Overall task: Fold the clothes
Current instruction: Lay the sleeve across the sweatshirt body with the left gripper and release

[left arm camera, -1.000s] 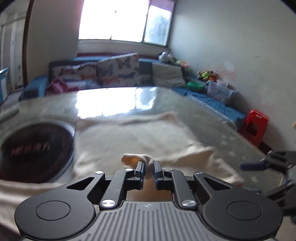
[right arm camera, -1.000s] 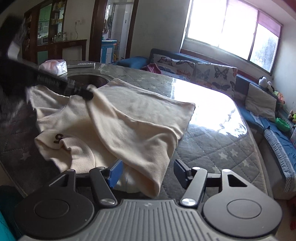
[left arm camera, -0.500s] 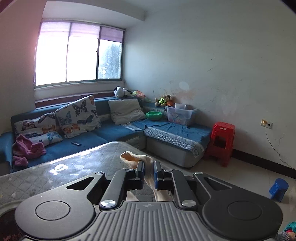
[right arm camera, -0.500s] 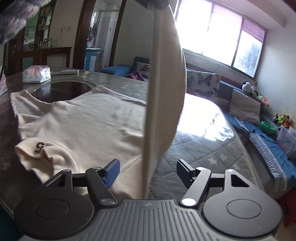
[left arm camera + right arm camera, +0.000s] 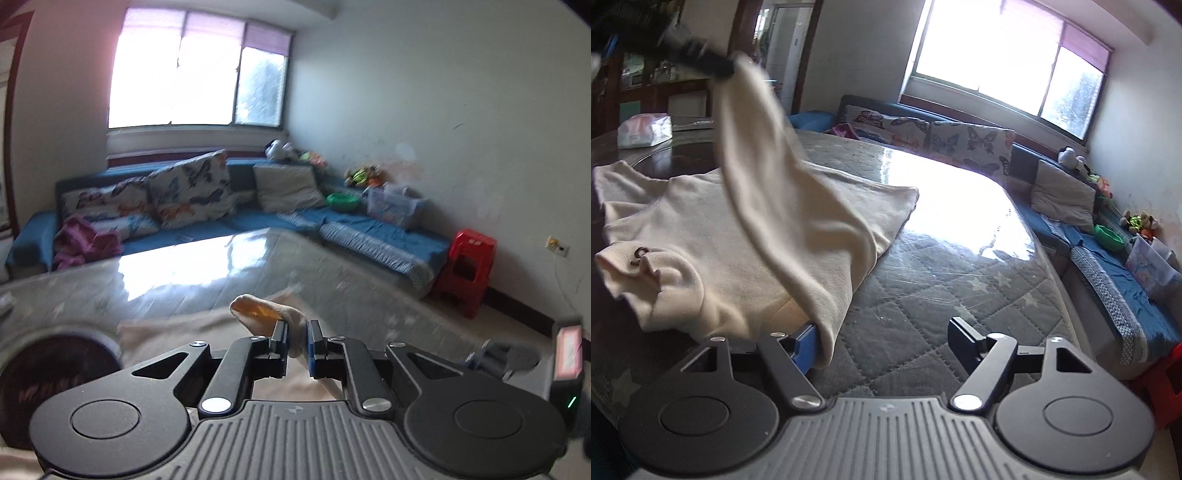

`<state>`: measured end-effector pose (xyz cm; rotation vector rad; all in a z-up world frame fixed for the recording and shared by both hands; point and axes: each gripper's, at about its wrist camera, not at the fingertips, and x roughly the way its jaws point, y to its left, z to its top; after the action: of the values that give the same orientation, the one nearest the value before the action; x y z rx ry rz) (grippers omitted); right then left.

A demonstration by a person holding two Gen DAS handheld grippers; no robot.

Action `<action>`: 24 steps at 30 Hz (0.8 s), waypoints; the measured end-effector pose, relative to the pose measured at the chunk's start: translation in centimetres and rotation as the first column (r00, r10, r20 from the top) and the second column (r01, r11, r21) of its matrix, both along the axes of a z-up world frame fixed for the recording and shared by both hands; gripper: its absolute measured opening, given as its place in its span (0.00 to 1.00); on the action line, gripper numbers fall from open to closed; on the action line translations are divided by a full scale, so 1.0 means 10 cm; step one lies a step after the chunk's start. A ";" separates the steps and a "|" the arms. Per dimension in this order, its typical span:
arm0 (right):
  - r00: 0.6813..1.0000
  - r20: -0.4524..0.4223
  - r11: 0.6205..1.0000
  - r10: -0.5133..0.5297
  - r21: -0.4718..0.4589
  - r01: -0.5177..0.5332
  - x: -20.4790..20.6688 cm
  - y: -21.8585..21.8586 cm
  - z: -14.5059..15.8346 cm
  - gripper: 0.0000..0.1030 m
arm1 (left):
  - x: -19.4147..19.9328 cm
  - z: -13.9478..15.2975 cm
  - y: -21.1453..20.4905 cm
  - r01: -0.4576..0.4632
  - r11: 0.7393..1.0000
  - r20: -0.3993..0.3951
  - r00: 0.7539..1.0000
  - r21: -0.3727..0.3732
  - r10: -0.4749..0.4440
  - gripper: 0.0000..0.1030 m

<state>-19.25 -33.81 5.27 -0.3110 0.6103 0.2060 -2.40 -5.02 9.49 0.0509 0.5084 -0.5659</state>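
A cream garment point(image 5: 683, 236) is lying spread on the counter point(image 5: 942, 295), a grey quilted surface with star stitching under a glossy sheet that is throwing back bright window glare. Its body is resting flat toward the left, with a small dark mark showing on a bunched fold near the left edge. One long flap of it is being lifted high above the rest: the left gripper point(image 5: 296, 341) is pinching the cloth's bunched tip between its narrow fingers point(image 5: 279, 338), and in the right wrist view that gripper is appearing as a blurred dark shape at the top left with the fabric hanging down from it. The right gripper point(image 5: 882, 345) is sitting low at the near edge with its fingers point(image 5: 804, 345) spread wide, the hanging flap's lower end brushing the left one. On the far blue sofa point(image 5: 369, 229) a green bowl point(image 5: 342, 201) and a clear plastic box point(image 5: 395, 206) are sitting; what they hold is too blurred to tell
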 end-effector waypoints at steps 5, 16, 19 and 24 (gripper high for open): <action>0.997 -0.039 0.998 0.059 -0.014 -0.060 -0.03 -0.05 0.04 0.73 | -0.02 -0.52 0.25 -0.076 0.995 -0.129 0.988 0.057 0.083 0.11; 0.984 -0.106 0.987 0.145 0.090 -0.136 0.02 -0.22 0.37 0.51 | -0.15 -0.61 0.40 -0.107 0.993 -0.155 0.981 0.050 0.113 0.17; 0.984 -0.082 0.979 0.155 0.145 -0.142 0.13 -0.18 0.43 0.35 | -0.14 -0.58 0.34 -0.090 0.995 -0.146 0.985 0.031 0.094 0.17; 0.973 -0.081 0.961 0.215 0.195 -0.196 0.48 0.09 0.33 0.24 | -0.11 -0.55 0.24 -0.066 0.998 -0.136 0.989 0.004 0.066 0.17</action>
<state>-14.43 -32.92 8.57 -0.1837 0.6544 0.4786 -3.49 -2.60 3.94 -0.0047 0.6404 -0.5070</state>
